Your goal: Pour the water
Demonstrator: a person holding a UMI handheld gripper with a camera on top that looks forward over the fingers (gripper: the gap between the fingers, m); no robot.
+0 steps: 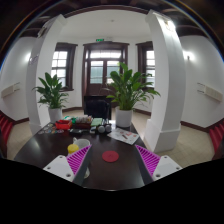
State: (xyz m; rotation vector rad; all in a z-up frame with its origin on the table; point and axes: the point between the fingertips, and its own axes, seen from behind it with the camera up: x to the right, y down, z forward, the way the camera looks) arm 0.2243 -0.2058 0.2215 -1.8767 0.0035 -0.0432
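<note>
Cups and small containers cluster far-left on the dark table, well beyond my gripper, whose fingers stand apart, holding nothing.

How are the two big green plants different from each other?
The left plant looks smaller and stands farther back, beyond the table's far edge. The right plant looks bigger and bushier, and its white pot shows clearly; the left plant's pot is hard to make out. Both have long green leaves and stand upright before the windows.
</note>
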